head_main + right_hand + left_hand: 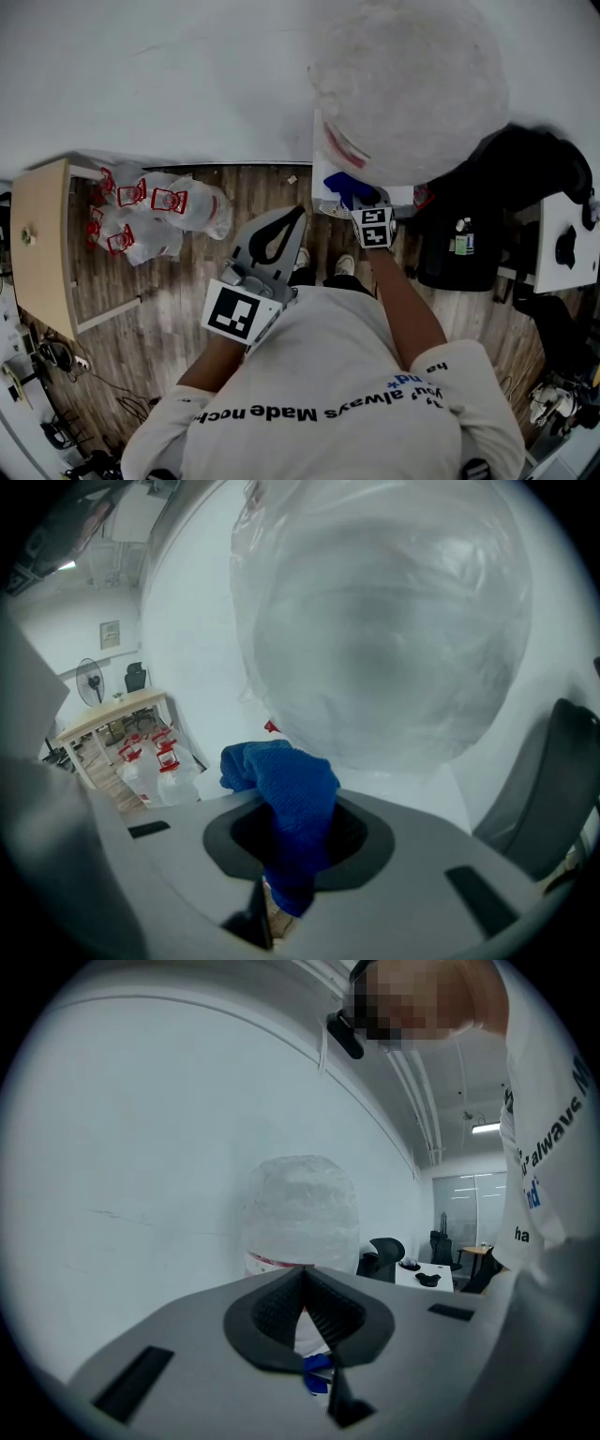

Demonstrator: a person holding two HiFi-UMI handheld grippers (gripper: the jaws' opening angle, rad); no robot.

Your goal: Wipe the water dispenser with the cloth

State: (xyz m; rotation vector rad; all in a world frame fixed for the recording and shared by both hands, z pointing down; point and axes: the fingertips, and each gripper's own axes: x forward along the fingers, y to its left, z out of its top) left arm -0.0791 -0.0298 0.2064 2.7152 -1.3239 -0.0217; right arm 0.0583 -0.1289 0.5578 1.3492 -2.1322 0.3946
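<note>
Your right claw (292, 847) is shut tight on the blue cloth (281, 775), and the cloth sticks up out of it. The water dispenser (323, 167) is straight ahead of this claw and very close. Its big bottle (375, 621) stands tall on top. I can't tell if the cloth touches the dispenser. Your left claw (303, 1279) is closed with nothing in it, and it is farther back from the dispenser. So I think the right claw is the one to push forward and rub.
</note>
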